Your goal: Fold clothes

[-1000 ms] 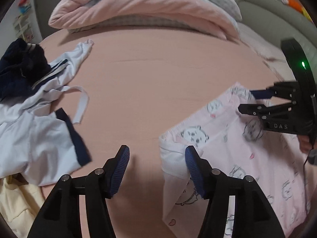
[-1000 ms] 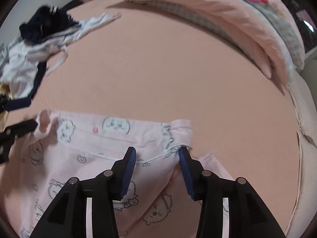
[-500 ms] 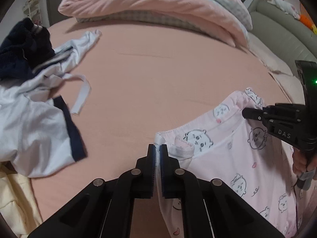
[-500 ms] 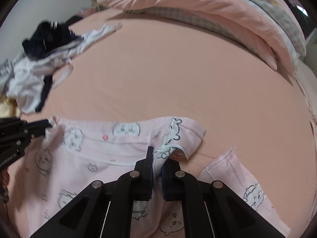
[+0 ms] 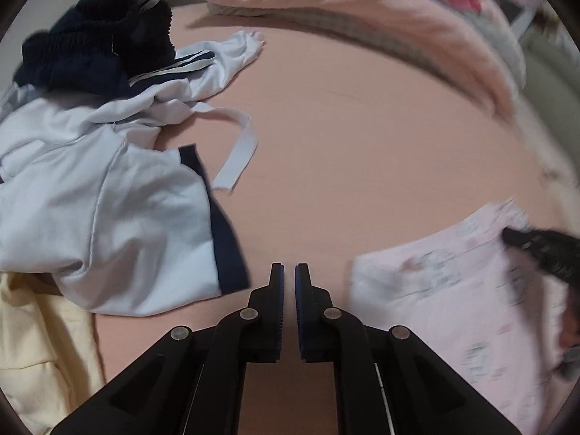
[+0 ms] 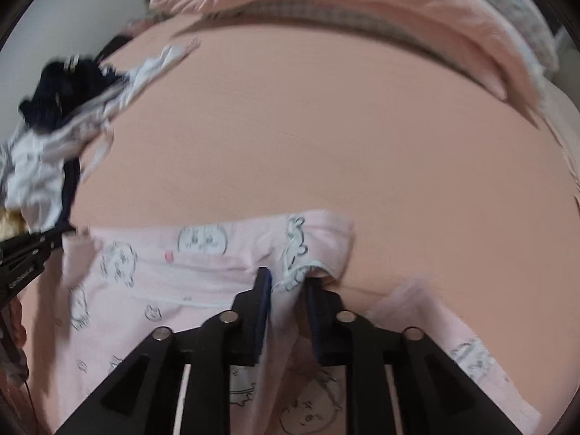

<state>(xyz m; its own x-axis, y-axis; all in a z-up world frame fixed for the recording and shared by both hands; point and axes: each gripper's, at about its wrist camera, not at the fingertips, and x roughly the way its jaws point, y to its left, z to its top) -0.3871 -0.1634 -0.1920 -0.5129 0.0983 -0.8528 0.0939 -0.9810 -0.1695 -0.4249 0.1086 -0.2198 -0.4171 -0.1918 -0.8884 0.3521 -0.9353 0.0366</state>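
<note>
A pink garment with a cartoon-bear print (image 6: 152, 275) lies on the peach bed sheet (image 6: 326, 137). My right gripper (image 6: 286, 286) stands slightly parted around a bunched fold of its waistband. My left gripper (image 5: 289, 282) is shut with nothing between its pads, over bare sheet to the left of the garment (image 5: 449, 290). From the right wrist view the left gripper (image 6: 54, 241) touches the garment's far left corner. The right gripper (image 5: 536, 246) shows at the garment's right edge in the left wrist view.
A heap of clothes lies at the left: a white top with navy trim (image 5: 108, 195), a dark navy garment (image 5: 98, 43) and a pale yellow one (image 5: 32, 348). A folded pink duvet (image 5: 362, 3) runs along the far side of the bed.
My left gripper let the garment's corner slip out and swung left over bare sheet, still shut. My right gripper's pads have parted a little around the waistband fold.
</note>
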